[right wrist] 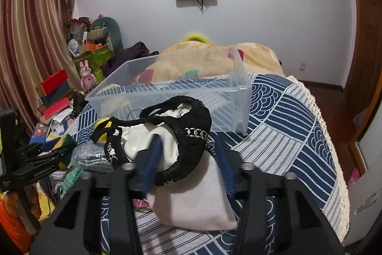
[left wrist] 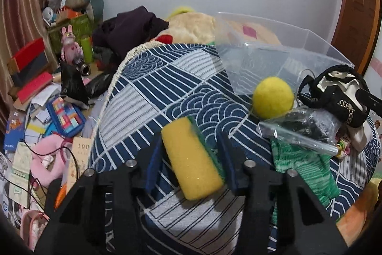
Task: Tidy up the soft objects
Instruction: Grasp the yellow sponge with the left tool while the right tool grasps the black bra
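Note:
In the left wrist view my left gripper point(left wrist: 188, 149) straddles a yellow sponge with a green scrub side point(left wrist: 193, 159) on the blue patterned tablecloth point(left wrist: 152, 92); the pads stand close on both sides, contact unclear. A yellow felt ball point(left wrist: 273, 97) lies beside a clear plastic bin point(left wrist: 274, 51). In the right wrist view my right gripper point(right wrist: 188, 157) is around a black and white fabric pouch point(right wrist: 181, 142) lying on a pale cloth bag point(right wrist: 198, 197); its left pad presses into the white lining. The bin point(right wrist: 172, 92) stands just beyond. The left gripper point(right wrist: 45, 154) shows at the left.
A plastic bag with dark items point(left wrist: 303, 128) and a green knitted cloth point(left wrist: 300, 166) lie right of the sponge. The floor at left holds books, boxes and pink plush toys point(left wrist: 47, 159). A beige blanket point(right wrist: 210, 56) lies behind the bin. The tablecloth's fringed edge point(right wrist: 334, 159) drops off at right.

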`<action>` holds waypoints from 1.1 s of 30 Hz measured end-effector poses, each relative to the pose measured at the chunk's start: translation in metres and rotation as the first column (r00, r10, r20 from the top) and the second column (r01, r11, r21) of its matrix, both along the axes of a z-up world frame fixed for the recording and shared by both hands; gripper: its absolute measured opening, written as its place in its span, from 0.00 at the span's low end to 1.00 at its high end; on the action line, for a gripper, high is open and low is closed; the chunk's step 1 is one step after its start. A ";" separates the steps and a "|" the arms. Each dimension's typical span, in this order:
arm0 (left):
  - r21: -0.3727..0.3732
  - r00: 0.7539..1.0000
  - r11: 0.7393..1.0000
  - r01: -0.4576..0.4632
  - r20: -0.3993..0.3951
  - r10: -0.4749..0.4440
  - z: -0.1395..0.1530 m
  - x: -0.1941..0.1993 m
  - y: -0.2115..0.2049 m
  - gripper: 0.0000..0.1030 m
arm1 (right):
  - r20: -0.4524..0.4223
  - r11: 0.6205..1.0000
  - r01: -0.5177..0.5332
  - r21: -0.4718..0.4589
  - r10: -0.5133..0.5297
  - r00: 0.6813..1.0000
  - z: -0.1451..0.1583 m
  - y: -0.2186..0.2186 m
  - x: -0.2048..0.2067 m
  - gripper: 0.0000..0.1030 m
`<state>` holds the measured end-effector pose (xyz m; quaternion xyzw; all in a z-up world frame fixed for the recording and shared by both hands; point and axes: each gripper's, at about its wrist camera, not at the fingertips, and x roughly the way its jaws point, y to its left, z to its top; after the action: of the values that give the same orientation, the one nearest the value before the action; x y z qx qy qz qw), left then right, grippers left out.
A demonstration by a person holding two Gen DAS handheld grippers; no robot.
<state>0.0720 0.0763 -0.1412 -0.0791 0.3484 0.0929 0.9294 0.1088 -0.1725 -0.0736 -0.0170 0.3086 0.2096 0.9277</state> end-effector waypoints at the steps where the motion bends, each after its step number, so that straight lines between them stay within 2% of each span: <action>1: 0.004 1.000 1.000 0.003 0.005 -0.003 0.002 -0.001 0.001 0.39 | 0.003 1.000 0.002 0.001 -0.002 1.000 0.000 0.000 0.000 0.22; 2: 0.005 1.000 1.000 0.010 0.011 -0.010 0.004 -0.002 0.000 0.31 | 0.017 1.000 0.000 0.003 0.000 1.000 0.001 0.000 -0.002 0.19; 3: 0.001 1.000 1.000 0.016 0.016 -0.016 0.006 -0.003 -0.001 0.28 | 0.035 1.000 0.002 -0.002 -0.002 0.999 0.003 -0.001 -0.004 0.16; 6: -0.005 0.999 1.000 0.028 0.039 -0.028 0.015 -0.007 -0.006 0.28 | 0.074 1.000 -0.003 0.008 0.002 0.997 0.013 -0.002 -0.011 0.14; 14: 0.022 0.984 0.997 0.074 0.159 -0.076 0.060 -0.017 -0.018 0.28 | 0.179 0.998 -0.027 0.065 0.015 0.984 0.048 -0.009 -0.021 0.11; 22: 0.006 0.957 0.991 0.133 0.258 -0.130 0.099 0.002 -0.022 0.28 | 0.270 0.995 -0.041 0.086 0.016 0.963 0.077 -0.007 -0.012 0.11; 25: 0.015 0.951 0.989 0.145 0.275 -0.143 0.111 0.016 -0.025 0.28 | 0.297 0.995 -0.040 0.092 0.011 0.955 0.085 -0.006 -0.006 0.11; 29: -0.013 0.946 0.984 0.178 0.279 -0.167 0.120 0.036 -0.024 0.28 | 0.332 0.995 -0.024 0.096 -0.009 0.943 0.096 -0.001 0.007 0.11; 33: 0.006 0.949 0.983 0.183 0.261 -0.178 0.123 0.058 -0.026 0.28 | 0.327 0.997 -0.012 0.082 -0.015 0.945 0.095 0.009 0.024 0.11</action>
<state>0.1300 0.0505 -0.0182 -0.0671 0.2298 -0.0067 0.9709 0.1328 -0.1639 0.0217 -0.0127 0.1414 0.2158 0.9661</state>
